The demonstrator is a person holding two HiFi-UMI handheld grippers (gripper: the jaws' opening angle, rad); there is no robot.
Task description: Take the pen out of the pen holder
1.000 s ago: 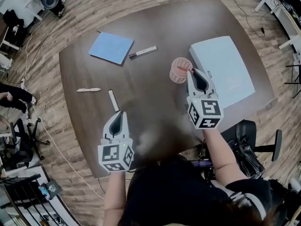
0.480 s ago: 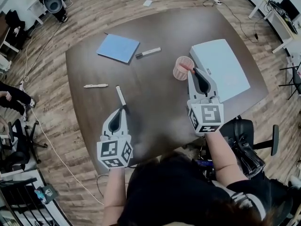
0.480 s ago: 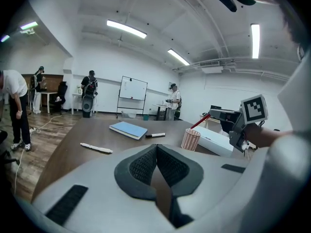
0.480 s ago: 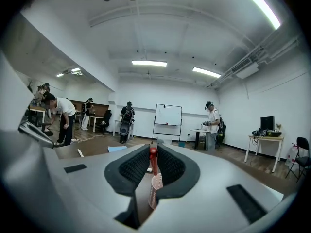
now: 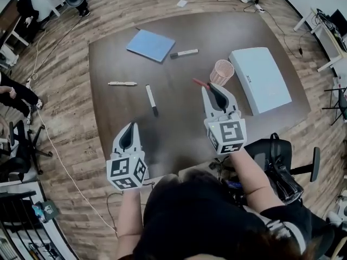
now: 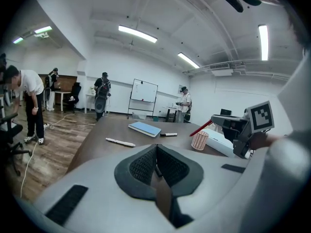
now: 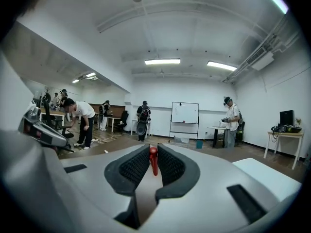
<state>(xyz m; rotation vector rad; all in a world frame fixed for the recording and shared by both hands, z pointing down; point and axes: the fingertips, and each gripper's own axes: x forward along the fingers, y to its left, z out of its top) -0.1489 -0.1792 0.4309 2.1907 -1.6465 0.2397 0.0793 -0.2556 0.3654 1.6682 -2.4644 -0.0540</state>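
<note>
Red and slim, the pen (image 5: 199,82) is out of the holder (image 5: 222,72) and clamped in the right gripper (image 5: 209,88). In the right gripper view the jaws stand a narrow way apart with their ribbed pads pressed on the pen (image 7: 153,160) from both sides, and its rounded end shows above them. From the head view the pen pokes out of the jaws toward the far left, over the table (image 5: 179,121), just left of the pink mesh holder and clear of its rim. The holder stands upright beside a pale flat box (image 5: 260,79) on the right of the table. In the left gripper view the pen (image 6: 200,128) slants above the holder (image 6: 199,140), not touching it.

The left gripper (image 5: 130,128) hangs over the near left part of the table. Its jaws are closed together, pad against pad, with nothing between them (image 6: 155,160).

A blue notebook (image 5: 151,45) lies at the far side, and a marker (image 5: 184,53) lies just right of it. A white pen (image 5: 122,83) lies toward the left edge. A second marker (image 5: 151,99), white with a dark tip, lies near the middle, between the two grippers and farther out.
</note>
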